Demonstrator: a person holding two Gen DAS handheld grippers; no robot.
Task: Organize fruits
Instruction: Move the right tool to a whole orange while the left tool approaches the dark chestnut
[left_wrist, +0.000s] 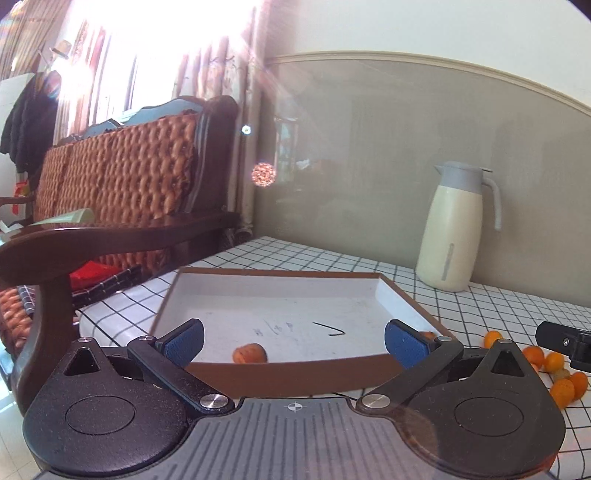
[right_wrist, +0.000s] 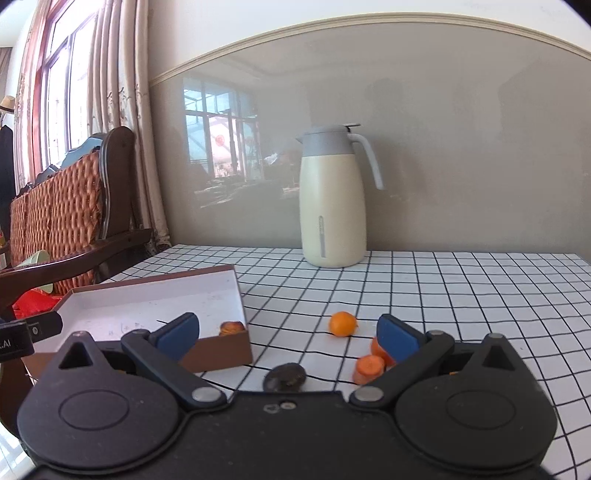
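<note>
Right gripper stands wide open and empty, low over the table, right of the box. Loose fruits lie just right of the box; one fruit sits inside at its near corner. Left gripper is likewise spread and empty over the box. Judged step: picking. Next move calls for closing on a loose fruit.

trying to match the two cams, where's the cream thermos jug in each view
Left wrist view: the cream thermos jug stands upright at the right, on the checked tablecloth by the wall, beyond the box's far right corner.
Right wrist view: the jug stands near the middle, against the wall, right of the box.
Shared landmark: the brown box with the white inside.
</note>
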